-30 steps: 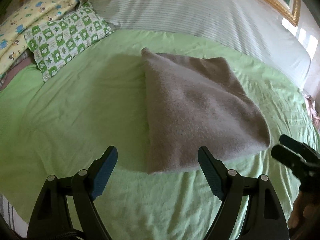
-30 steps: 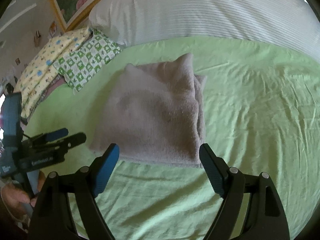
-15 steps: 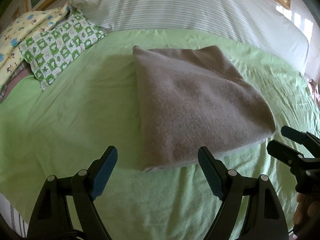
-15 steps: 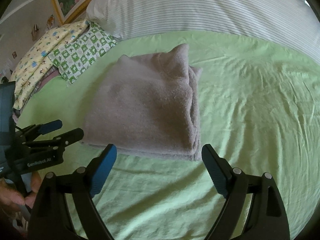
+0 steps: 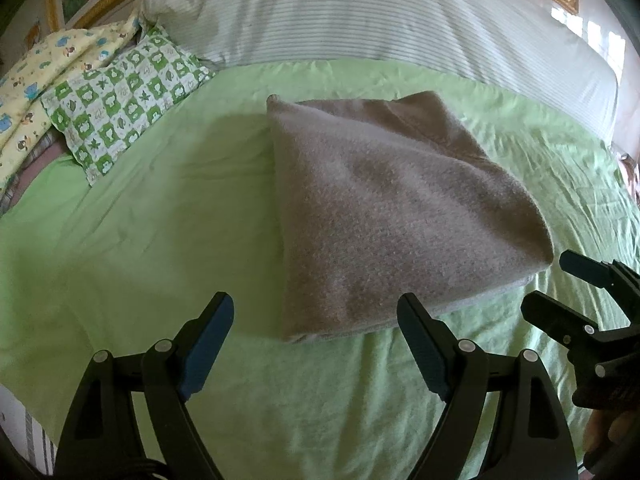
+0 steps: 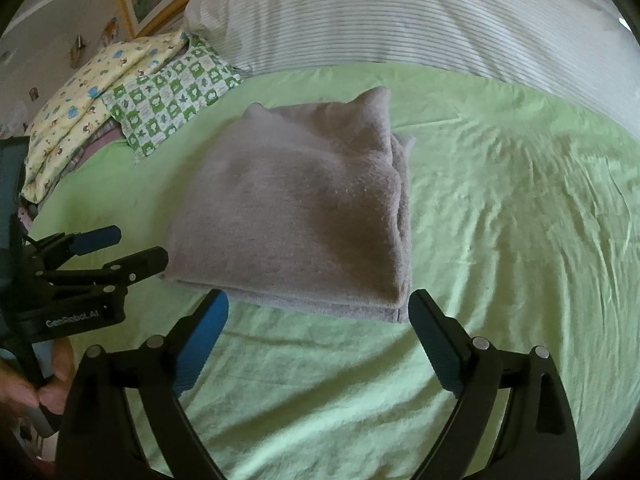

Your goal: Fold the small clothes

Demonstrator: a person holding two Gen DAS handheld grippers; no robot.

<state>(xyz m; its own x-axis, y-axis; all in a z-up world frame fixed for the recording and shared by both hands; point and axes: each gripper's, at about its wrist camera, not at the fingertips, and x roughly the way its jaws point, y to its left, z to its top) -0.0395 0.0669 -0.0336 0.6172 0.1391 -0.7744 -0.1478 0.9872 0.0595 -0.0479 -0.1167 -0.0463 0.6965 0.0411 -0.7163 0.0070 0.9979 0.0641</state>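
Observation:
A grey fleecy cloth (image 5: 392, 216) lies folded into a thick rectangle on the green bed sheet (image 5: 160, 248); it also shows in the right wrist view (image 6: 304, 208), with stacked layer edges along its near side. My left gripper (image 5: 316, 312) is open and empty, just short of the cloth's near left corner. My right gripper (image 6: 316, 308) is open and empty, just short of the cloth's near edge. Each gripper shows in the other's view: the right one (image 5: 560, 284) at the cloth's right corner, the left one (image 6: 128, 248) at its left corner.
A green-and-white patterned pillow (image 5: 124, 100) and a yellow printed pillow (image 5: 48, 76) lie at the back left. A white striped bolster (image 5: 380, 12) runs along the head of the bed. The wrinkled sheet (image 6: 520, 220) spreads to the right of the cloth.
Both grippers stayed open and shifted slightly around the cloth's near edge; the left view swung a little right then back. The cloth has not moved.

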